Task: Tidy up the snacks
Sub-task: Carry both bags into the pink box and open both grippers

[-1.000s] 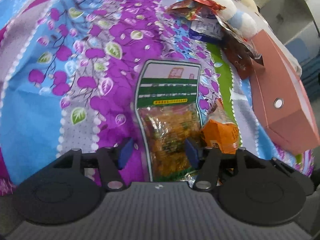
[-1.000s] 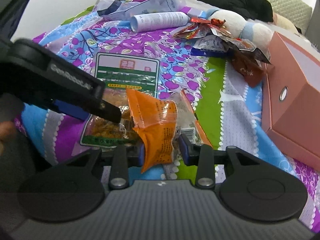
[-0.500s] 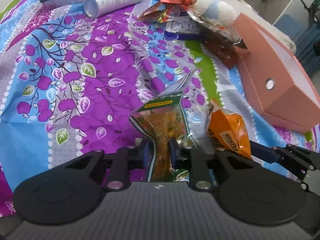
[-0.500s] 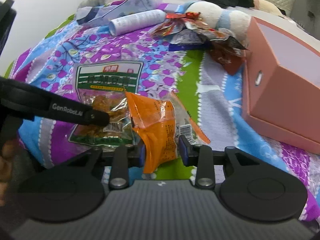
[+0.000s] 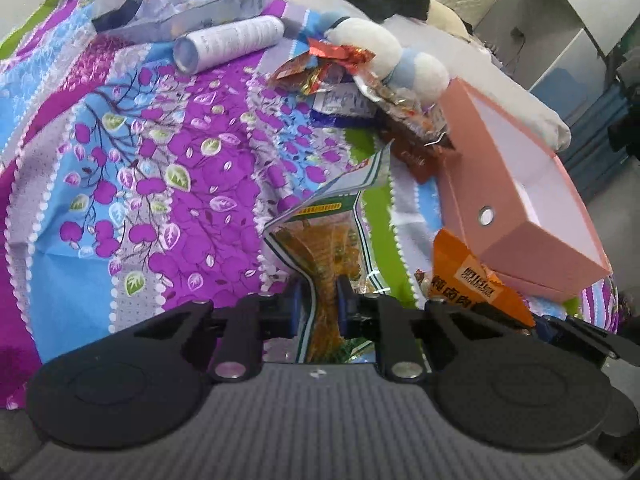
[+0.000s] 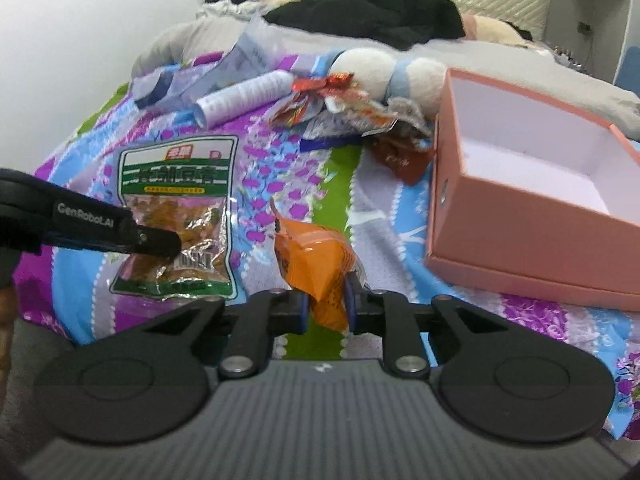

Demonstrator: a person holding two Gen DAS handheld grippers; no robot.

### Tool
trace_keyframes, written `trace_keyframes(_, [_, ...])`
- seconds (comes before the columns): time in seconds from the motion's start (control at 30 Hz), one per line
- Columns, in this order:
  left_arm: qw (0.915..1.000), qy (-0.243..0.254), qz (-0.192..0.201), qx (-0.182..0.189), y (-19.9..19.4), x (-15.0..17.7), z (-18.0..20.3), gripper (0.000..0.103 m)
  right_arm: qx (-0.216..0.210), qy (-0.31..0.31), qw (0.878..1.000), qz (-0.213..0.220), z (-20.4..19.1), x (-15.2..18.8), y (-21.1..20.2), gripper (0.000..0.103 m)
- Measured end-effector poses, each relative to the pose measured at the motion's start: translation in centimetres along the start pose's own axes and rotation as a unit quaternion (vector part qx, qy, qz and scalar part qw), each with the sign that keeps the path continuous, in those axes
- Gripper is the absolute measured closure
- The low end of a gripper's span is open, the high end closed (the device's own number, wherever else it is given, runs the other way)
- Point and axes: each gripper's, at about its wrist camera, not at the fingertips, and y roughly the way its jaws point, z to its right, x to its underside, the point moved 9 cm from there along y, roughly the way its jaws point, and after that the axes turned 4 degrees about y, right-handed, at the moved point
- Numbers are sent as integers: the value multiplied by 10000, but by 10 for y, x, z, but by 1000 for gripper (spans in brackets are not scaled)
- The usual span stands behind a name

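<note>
The left gripper (image 5: 318, 300) is pinching the green bag (image 5: 332, 240) by its lower end, blue pads pressed into the clear plastic on both sides. The bag stands up from the jaws toward 12 o'clock, its printed top folded and leaning toward 1 o'clock above the bedspread (image 5: 140, 168). In the right wrist view the same bag (image 6: 176, 220) appears flat-on at 9 o'clock, with the left gripper's black finger (image 6: 120, 228) reaching across its lower half.

The right gripper (image 6: 326, 304) is clamped on the orange packet (image 6: 316, 264), which sticks up between the pads and tilts toward 11 o'clock. From the left wrist view that packet (image 5: 468, 280) sits at 3 o'clock, just below the near corner of the pink box (image 5: 520, 216).

The box (image 6: 520, 216) lies open at 2 o'clock in the right wrist view, its white inside showing and a small metal ring on its near wall. Just beside its far left corner, at 12 o'clock, is a heap of loose wrappers (image 6: 340, 108), red, silvery and brown, touching a white and blue plush toy (image 6: 392, 72). A white tube (image 6: 244, 98) lies on its side at 11 o'clock, near a crumpled grey pouch (image 6: 200, 76). Black clothing (image 6: 368, 12) is piled at the far end of the bed.
</note>
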Motion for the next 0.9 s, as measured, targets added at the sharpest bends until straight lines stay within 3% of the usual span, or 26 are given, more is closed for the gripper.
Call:
trace_keyframes(0.3, [9991,239,199,271,-24,-31,46,83,53,360,9978,546,26,-38,-49,83])
trace_keyframes(0.53, [9940,716,476,676,-29,-80,116,83,193,683,9919,1049,70,-84,-75,83])
trace_keyframes(0.73, [9879,1071,542,982,-5,-121,175,83,533,784,9869,1307,119,-118,-74,83])
trace_keyframes(0.9, [9843,1357,333,1078,35,-143,216,83,827,950,9841,1250,167,-134,-51,83])
